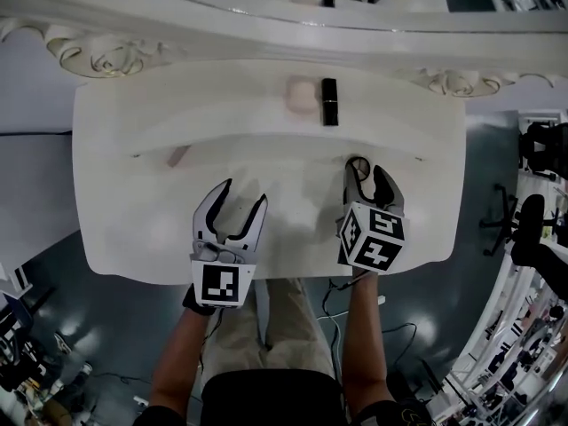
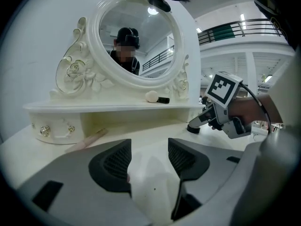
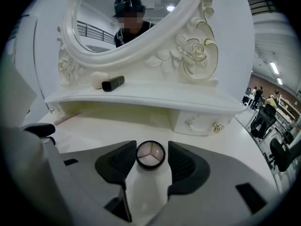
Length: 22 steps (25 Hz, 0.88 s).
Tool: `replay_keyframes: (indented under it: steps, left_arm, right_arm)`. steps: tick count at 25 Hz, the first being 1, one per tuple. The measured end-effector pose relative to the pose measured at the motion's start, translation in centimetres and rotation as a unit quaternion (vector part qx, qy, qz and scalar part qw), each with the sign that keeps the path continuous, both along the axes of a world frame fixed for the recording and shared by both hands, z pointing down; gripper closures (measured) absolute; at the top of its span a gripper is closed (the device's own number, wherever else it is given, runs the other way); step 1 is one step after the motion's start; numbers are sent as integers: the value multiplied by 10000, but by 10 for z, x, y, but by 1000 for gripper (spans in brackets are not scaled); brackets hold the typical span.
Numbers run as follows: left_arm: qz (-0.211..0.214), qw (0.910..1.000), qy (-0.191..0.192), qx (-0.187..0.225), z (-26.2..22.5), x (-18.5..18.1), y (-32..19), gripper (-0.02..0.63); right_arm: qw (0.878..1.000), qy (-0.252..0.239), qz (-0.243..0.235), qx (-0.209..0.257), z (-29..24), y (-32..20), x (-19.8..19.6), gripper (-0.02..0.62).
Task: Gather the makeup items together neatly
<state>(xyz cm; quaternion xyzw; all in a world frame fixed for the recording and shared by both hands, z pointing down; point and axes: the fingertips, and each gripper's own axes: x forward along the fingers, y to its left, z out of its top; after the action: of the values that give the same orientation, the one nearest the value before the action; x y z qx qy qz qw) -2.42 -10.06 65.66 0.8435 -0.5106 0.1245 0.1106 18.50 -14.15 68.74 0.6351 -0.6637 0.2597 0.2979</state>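
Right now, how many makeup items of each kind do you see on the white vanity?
Pale sponge: 1
Black tube: 1
Pink stick: 1
Round compact: 1
Total: 4

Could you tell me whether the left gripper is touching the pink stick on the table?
Apart. The head view shows bare tabletop between the left gripper and the pink stick, which lies off to its left.

Sponge (image 1: 300,94) and lipstick (image 1: 330,101) lay side by side on shelf (image 1: 204,114), lipstick rightward. Stick (image 1: 178,156) on table (image 1: 133,229) before shelf, left. Compact (image 1: 358,165) right, between right gripper (image 1: 366,169) jaws.
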Motion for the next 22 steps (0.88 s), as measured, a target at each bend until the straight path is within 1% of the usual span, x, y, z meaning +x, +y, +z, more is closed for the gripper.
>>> replay_keyframes:
  steps: [2,5,8,14,17,22]
  left_arm:
    - [105,9999,-24,-32,1,2,1,354]
    - [459,9987,-233,-10,3,7,3,345]
    - [674,9973,-305,7,3,9,6,345]
    - [762,9957,-467,-222,11,12,9,345]
    - [789,9957,-447,-170,9,12,9,345]
    - [764,9964,-360,-44,5,10,8,345]
  right_arm:
    - [10000,-48,21,16,3,-2,0,362]
    - [10000,-78,0,9,4,-4,-2,362]
    - [9999,-103,-20,-37,7,-1,-5,354]
    - [9998,-112,44,-145,13,1,-5,350]
    - [9998,-82,7,-194,14,3,-6,367]
    - [9997,-95,-120,-210,9,6,-12,368]
